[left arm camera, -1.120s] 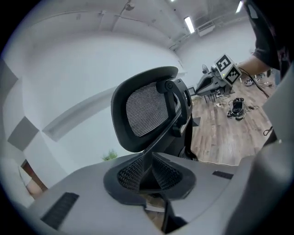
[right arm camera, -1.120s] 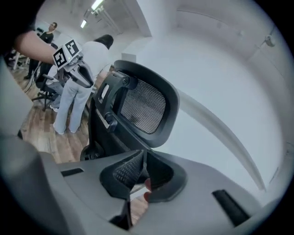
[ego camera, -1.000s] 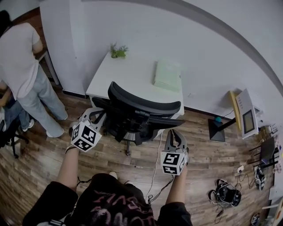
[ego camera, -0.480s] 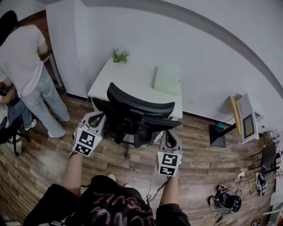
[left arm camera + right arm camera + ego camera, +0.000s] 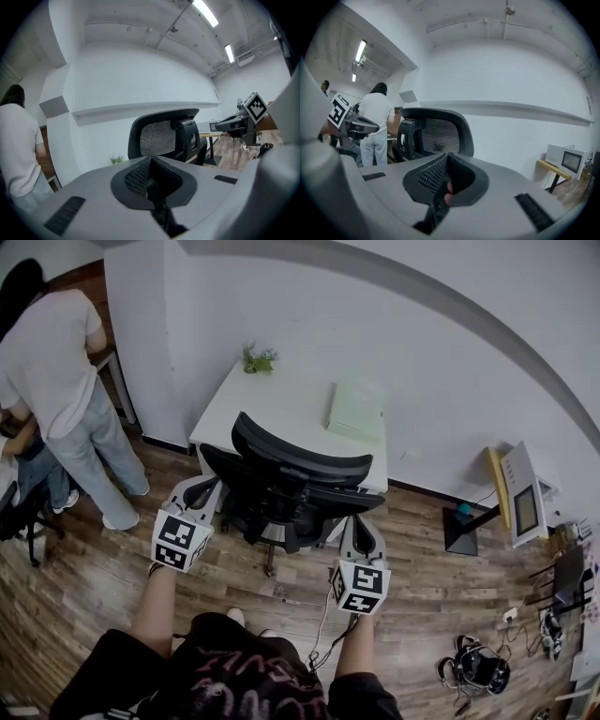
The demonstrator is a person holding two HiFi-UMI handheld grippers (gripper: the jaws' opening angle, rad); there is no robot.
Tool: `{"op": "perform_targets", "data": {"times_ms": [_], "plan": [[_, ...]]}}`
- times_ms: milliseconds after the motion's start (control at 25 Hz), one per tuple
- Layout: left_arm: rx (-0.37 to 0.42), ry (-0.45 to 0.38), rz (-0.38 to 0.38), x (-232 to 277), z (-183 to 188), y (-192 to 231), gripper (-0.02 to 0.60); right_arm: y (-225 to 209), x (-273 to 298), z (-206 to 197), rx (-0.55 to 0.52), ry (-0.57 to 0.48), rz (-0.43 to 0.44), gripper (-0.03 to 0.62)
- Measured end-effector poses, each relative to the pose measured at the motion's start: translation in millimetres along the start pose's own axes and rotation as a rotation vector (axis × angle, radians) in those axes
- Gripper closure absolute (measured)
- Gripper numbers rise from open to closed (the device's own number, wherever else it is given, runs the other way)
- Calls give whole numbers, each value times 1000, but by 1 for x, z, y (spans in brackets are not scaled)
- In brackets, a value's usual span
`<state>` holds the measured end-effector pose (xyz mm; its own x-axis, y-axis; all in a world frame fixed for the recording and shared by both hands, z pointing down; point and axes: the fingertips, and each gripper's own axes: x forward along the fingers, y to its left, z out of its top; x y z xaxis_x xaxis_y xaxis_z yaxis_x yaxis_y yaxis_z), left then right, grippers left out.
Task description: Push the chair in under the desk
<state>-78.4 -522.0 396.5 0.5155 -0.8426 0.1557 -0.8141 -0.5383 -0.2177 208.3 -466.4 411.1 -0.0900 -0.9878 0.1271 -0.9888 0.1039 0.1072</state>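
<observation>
A black mesh-back office chair [image 5: 291, 474] stands with its seat partly under the white desk [image 5: 281, 399], backrest toward me. My left gripper [image 5: 200, 488] is by the chair's left armrest, my right gripper [image 5: 362, 524] just behind the right armrest. Whether either touches the chair I cannot tell. In the left gripper view the jaws [image 5: 152, 185] are shut with nothing between them and the backrest [image 5: 161, 138] is ahead. In the right gripper view the jaws [image 5: 445, 187] are shut too, empty, with the backrest [image 5: 440, 133] in front.
A person in a white shirt [image 5: 56, 362] stands at the left by a wall corner. A green book [image 5: 356, 409] and a small plant [image 5: 255, 359] lie on the desk. A black stand [image 5: 464, 512], a white device [image 5: 520, 488] and cables [image 5: 478, 657] occupy the right floor.
Both grippers have risen a little and rolled, their marker cubes now turned differently. The chair stays at the same spot by the desk.
</observation>
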Motion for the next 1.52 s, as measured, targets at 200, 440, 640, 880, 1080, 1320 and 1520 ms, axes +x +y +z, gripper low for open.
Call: {"op": "perform_targets", "data": {"times_ms": [200, 440, 640, 880, 1080, 1320, 1520], "plan": [[-34, -2, 0, -1, 2, 5, 567, -6, 2, 5, 11, -14, -10, 569], [-96, -29, 2, -1, 7, 5, 568, -4, 3, 5, 15, -12, -5, 569], [-132, -54, 5, 3, 15, 9, 568, -7, 8, 9, 23, -12, -8, 569], [-119, -55, -4, 7, 15, 8, 568, -9, 9, 8, 26, -11, -11, 569], [-121, -59, -33, 10, 14, 4, 568, -10, 10, 7, 26, -8, -12, 569], [-121, -68, -31, 9, 18, 5, 568, -5, 10, 9, 21, -7, 0, 569], [-142, -80, -58, 8, 19, 2, 568, -3, 12, 8, 30, -8, 14, 569]]}}
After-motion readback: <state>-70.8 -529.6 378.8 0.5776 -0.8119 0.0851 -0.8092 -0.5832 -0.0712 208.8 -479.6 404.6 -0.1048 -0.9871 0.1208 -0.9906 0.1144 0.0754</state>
